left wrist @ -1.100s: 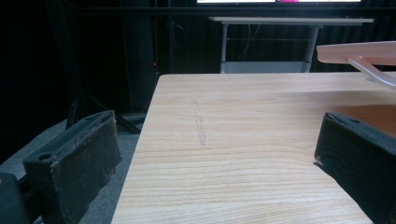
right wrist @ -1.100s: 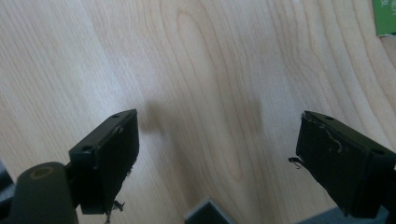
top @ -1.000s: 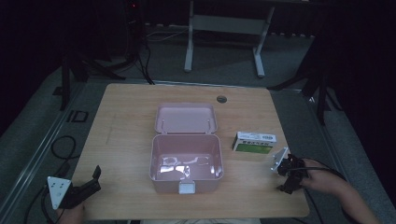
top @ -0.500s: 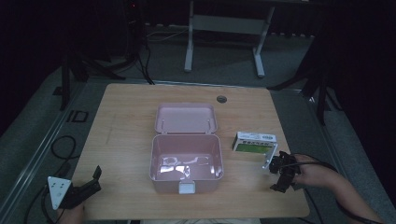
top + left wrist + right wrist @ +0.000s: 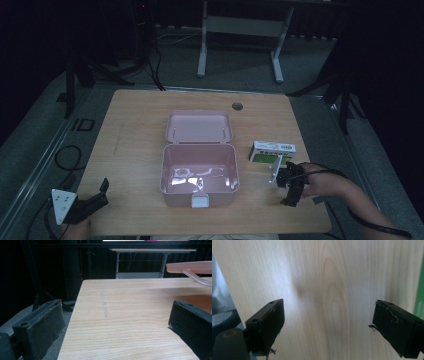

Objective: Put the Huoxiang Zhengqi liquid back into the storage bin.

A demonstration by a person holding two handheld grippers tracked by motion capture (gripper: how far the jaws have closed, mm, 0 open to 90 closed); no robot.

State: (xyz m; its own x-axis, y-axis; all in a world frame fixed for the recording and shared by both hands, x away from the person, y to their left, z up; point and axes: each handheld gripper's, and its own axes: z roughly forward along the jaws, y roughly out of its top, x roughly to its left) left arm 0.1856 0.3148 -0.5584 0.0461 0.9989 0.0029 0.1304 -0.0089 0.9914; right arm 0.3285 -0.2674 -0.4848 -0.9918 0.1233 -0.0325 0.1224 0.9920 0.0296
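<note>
right claw [image 5: 289,187] moved left | wooden table [image 5: 135,150] | dark room

I see a light wood table [image 5: 135,145], rounded corners. On it, about centre, a pink box [image 5: 199,175] sits open, its lid [image 5: 199,126] laid back toward the far side. Right of the box, near the right edge, lies a small green-and-white carton [image 5: 271,152], apart from the box. Far side, right of centre, a round grommet [image 5: 237,106] in the top.
</note>
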